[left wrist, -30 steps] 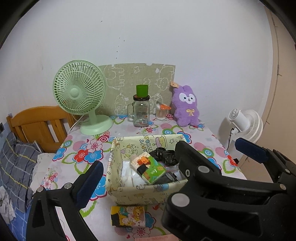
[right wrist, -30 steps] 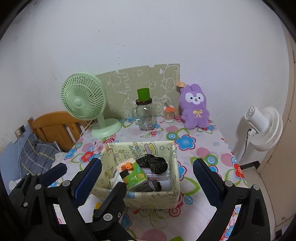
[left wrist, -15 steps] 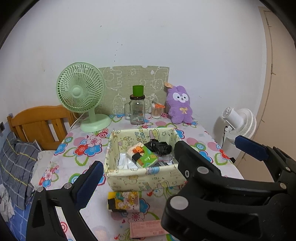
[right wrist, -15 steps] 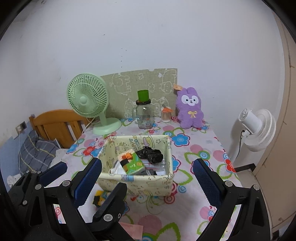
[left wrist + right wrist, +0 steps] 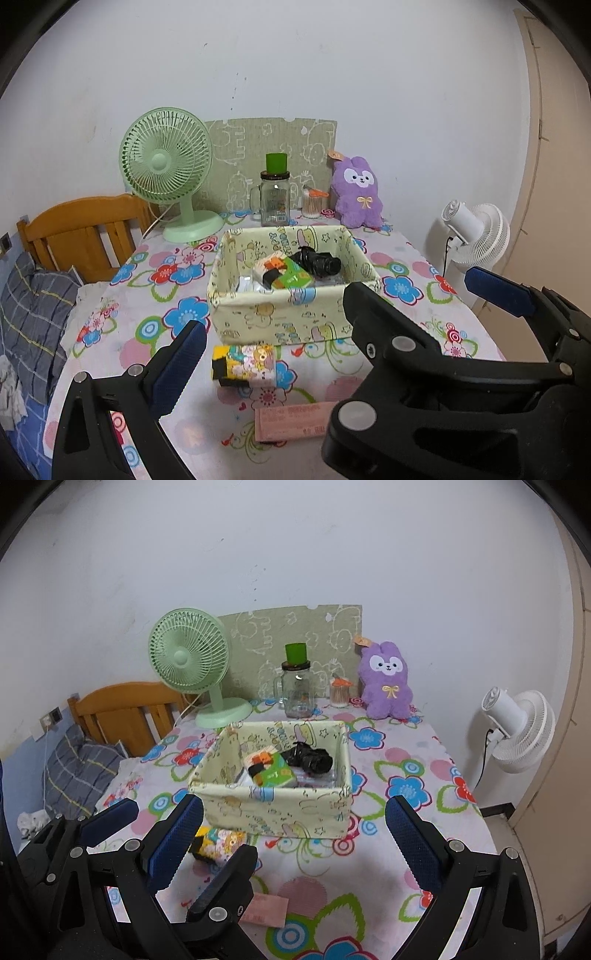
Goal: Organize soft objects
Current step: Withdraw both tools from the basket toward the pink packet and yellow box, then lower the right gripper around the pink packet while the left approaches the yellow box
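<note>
Both tools gape wide, empty: left tool point(image 5: 328, 325), right tool point(image 5: 295, 834), ribbed blue pads. Pink flat packet point(image 5: 295, 421) partly hidden behind tool frame. Glossy cartoon-print pouch point(image 5: 245, 365) just before soft fabric basket point(image 5: 280, 321); inside: green carton, crumpled black item, possibly bags. Beyond basket, fuzzy purple plush rabbit point(image 5: 386, 681) upright on floral counter point(image 5: 406, 775).

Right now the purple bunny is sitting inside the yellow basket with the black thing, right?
Not quite. The purple bunny isn't in the yellow basket; it stands behind it, against the wall, next to the glass jar. The black thing is inside the basket. The right wrist view shows this.
</note>
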The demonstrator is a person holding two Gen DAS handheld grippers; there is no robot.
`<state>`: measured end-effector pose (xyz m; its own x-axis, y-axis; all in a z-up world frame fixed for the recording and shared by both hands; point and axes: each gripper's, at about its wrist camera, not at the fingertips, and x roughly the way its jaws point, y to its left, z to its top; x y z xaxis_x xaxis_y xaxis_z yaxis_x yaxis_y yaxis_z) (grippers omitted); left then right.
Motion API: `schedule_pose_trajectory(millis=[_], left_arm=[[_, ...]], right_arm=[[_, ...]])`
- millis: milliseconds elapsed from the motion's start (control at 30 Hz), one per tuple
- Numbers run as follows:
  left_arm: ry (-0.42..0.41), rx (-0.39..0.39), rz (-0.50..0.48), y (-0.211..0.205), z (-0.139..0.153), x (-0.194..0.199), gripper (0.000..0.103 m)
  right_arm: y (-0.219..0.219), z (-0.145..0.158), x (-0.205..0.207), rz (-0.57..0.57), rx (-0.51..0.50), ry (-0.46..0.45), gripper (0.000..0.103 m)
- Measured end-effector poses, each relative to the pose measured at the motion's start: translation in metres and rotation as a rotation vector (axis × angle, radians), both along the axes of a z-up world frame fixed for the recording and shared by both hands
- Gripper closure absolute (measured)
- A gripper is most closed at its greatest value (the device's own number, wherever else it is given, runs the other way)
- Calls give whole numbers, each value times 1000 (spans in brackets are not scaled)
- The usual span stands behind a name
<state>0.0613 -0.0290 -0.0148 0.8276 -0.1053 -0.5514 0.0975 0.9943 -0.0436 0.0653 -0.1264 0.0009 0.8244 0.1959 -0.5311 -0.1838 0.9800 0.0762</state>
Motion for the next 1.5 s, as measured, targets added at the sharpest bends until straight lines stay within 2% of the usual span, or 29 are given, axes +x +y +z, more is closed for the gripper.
schedule_pose_trajectory(millis=[600, 733, 933, 1100, 1500], left_arm=[[92, 35, -24, 7, -52, -6, 2], [129, 37, -38, 10, -66, -5, 2], [182, 49, -56, 13, -87, -5, 2], [221, 57, -61, 18, -103, -5, 2], [283, 93, -34, 34, -125, -5, 2]], right_arm=[[12, -57, -8, 34, -6, 97, 3], [15, -71, -5, 73, -4, 115, 3], [22, -89, -6, 112, -40, 115, 3], [26, -104, -2, 146, -49, 158, 3], [41, -127, 2, 193, -105, 209, 3]])
